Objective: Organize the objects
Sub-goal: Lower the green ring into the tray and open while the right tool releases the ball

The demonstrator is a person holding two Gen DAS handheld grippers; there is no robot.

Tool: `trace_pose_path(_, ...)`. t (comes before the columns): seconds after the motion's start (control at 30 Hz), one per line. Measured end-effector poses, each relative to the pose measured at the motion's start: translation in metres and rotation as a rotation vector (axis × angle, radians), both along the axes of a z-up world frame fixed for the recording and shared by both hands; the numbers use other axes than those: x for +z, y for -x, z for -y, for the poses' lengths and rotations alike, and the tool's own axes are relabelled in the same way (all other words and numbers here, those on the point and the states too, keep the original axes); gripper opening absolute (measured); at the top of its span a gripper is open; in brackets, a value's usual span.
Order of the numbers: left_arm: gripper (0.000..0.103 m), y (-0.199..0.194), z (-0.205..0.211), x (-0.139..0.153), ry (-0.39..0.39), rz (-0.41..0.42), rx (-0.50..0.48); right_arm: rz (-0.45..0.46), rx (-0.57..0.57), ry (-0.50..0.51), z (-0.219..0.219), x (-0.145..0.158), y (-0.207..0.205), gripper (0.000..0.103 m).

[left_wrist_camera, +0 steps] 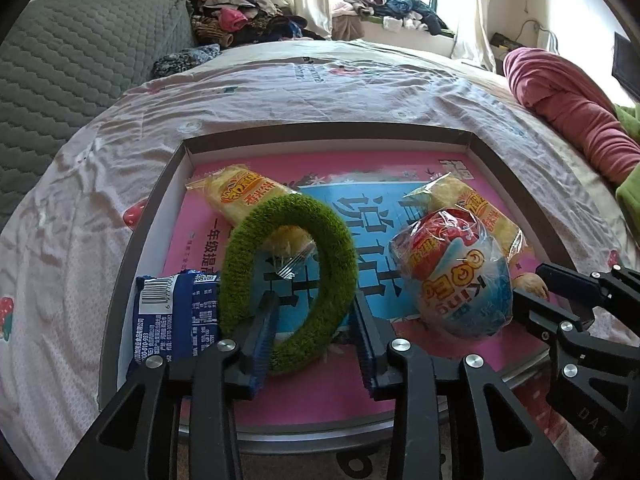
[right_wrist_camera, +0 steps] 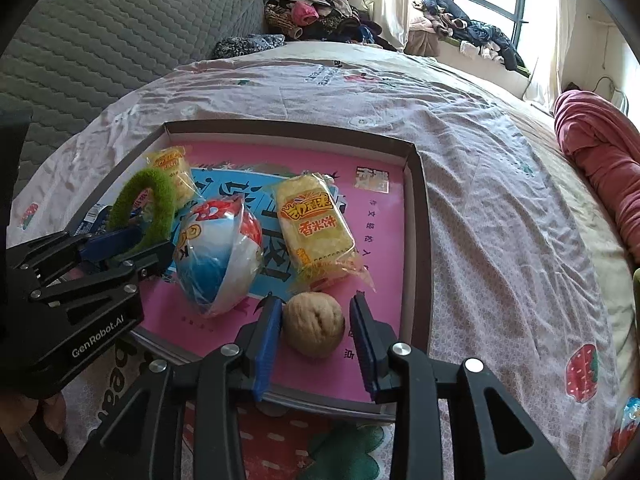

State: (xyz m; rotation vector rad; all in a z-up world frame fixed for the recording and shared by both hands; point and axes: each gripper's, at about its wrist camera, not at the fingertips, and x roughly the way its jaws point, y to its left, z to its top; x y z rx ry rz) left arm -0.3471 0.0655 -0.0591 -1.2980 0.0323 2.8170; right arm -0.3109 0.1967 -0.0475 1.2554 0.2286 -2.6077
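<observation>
A shallow box tray (left_wrist_camera: pixel 168 184) with a pink printed floor lies on the bed. My left gripper (left_wrist_camera: pixel 314 312) is open around the near arc of a fuzzy green ring (left_wrist_camera: pixel 336 248), which stands tilted. My right gripper (right_wrist_camera: pixel 314 316) is open around a walnut (right_wrist_camera: pixel 314 324) resting on the tray floor (right_wrist_camera: pixel 384 216). The tray also holds two yellow rice cracker packs (left_wrist_camera: pixel 240 194) (right_wrist_camera: pixel 316 224), a wrapped red, white and blue egg-shaped toy (left_wrist_camera: pixel 460 276) (right_wrist_camera: pixel 220 256) and a blue snack pack (left_wrist_camera: pixel 176 312).
The bed sheet (right_wrist_camera: pixel 500 200) with strawberry print surrounds the tray. A grey quilted cushion (left_wrist_camera: pixel 72 64) lies at the left, a red blanket (left_wrist_camera: pixel 576 120) at the right. Piled clothes (left_wrist_camera: pixel 248 16) sit at the back by the window.
</observation>
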Motion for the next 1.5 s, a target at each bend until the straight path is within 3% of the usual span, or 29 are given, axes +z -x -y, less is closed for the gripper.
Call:
trace_pose_path(0.13,0.042,-0.001,0.0,0.001,0.002,0.001,0.0,-0.004,-0.003,0.0,-0.001,0.001,0.0,0.036)
trace_pose_path(0.2,0.051,-0.001,0.0,0.001,0.006,0.002,0.004,-0.007,-0.002,0.003,-0.001,0.002,0.0,0.036)
trace_pose_path(0.43,0.053,-0.003,0.0,0.001,0.01,0.002,0.002,-0.013,-0.006,0.006,-0.002,0.005,-0.001,0.036)
trace_pose_path(1.0,0.069,-0.011,0.004,0.015,-0.052,-0.009,-0.014,-0.035,-0.007,0.008,-0.001,0.011,-0.004,0.036)
trace_pose_path(1.5,0.071,-0.02,0.007,0.031,-0.086,-0.052,-0.004,-0.057,-0.013,0.009,0.0,0.017,-0.007,0.039)
